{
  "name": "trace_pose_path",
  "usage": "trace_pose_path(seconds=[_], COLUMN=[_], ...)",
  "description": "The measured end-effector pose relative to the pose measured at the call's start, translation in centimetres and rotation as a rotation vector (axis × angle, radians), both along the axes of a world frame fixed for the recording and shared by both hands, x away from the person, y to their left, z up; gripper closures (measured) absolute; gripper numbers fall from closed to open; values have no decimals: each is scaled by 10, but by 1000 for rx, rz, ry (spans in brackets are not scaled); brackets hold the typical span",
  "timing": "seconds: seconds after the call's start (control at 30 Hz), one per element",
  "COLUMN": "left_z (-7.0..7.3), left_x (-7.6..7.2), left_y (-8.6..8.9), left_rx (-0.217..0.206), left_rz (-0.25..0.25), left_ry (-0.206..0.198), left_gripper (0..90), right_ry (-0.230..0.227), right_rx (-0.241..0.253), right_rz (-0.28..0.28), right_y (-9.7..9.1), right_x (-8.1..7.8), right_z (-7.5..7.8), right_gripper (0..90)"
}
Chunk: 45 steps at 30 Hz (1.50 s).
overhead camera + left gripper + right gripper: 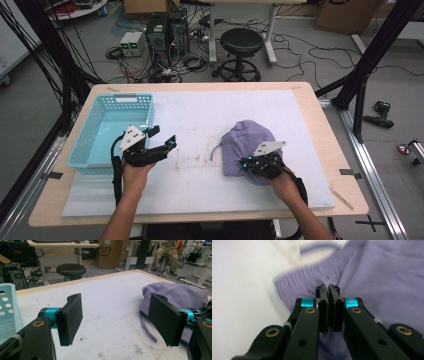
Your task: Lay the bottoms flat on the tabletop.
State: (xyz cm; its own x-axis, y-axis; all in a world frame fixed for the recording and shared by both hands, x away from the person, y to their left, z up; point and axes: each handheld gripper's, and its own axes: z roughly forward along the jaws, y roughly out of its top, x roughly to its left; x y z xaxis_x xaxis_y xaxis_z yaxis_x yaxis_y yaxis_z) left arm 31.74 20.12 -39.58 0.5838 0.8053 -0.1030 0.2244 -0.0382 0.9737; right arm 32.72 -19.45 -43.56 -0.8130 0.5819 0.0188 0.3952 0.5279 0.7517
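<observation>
A crumpled purple garment [248, 138] with a drawstring lies right of centre on the white mat [200, 112]. My right gripper [248, 163] rests on its near edge. In the right gripper view its jaws [328, 290] stand pressed together, with folds of the purple garment [382, 272] gathered at their tips. My left gripper [162, 136] hovers over the mat to the left, beside the basket, with its jaws wide apart. In the left gripper view nothing lies between those jaws [118, 315], and the garment [175, 293] sits behind the right-hand pad.
A light blue plastic basket [95, 145] stands on the table's left side, close to my left gripper. Bare mat lies between the two grippers. Beyond the table's far edge are a black stool [241, 42], computer cases and floor cables.
</observation>
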Motion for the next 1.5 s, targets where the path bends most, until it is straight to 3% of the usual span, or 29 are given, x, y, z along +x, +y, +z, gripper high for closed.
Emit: trace_pose_path(seconds=[0.07, 0.2, 0.3, 0.53, 0.6, 0.67, 0.73, 0.83, 0.9, 0.97, 1.03, 1.13, 1.23, 1.3, 1.33, 1.4, 1.5], left_z=[-2, -3, -4, -8, -9, -9, -10, -10, -11, -11, -12, -13, -15, -15, -15, -14, -14], left_x=[0, 1, 1, 4, 5, 5, 6, 6, 7, 7, 7, 7, 4, 4, 4, 3, 2], left_y=[0, -2, -6, -12, -12, -12, -12, -13, -13, -14, -15, -15, -13, -13, -12, -11, -9], left_rx=[3, 6, 1, -3, 1, 0, -2, -2, 2, 1, -2, -7, -12, -5, -9, -2, 0], left_rz=[-4, -10, -23, -43, -52, -59, -68, -84, -100, -111, -124, -136, -144, -143, -142, -146, -150], left_ry=[5, 13, 12, 30, 31, 29, 25, 15, 10, 6, 5, 9, 9, 11, 14, 11, 13], left_gripper=[291, 293, 302, 311, 311, 311, 311, 311, 311, 310, 310, 310, 310, 310, 310, 310, 310], right_ry=[-24, -95, -122, -155, -140, -120, -132, -175, -216, -226, -179, -95, -23, 32, 68, 140, 128], right_rx=[82, 132, 166, 91, 50, 29, 57, 110, 167, 189, 200, 144, 51, 29, 13, 33, 57], right_rz=[-29, -119, -238, -476, -547, -626, -695, -702, -653, -578, -502, -444, -453, -480, -482, -479, -449], right_y=[-8, -26, -48, -89, -100, -113, -126, -135, -134, -126, -113, -88, -62, -53, -50, -47, -41], right_x=[0, 10, 27, 62, 69, 72, 69, 56, 45, 37, 37, 45, 59, 67, 71, 76, 72], right_z=[9, 30, 44, 54, 52, 49, 51, 59, 63, 65, 61, 44, 20, 7, -1, -10, -12], right_gripper=[875, 874, 873, 871, 863, 771, 663, 579, 556, 524, 477, 414, 385, 389, 450, 600, 813])
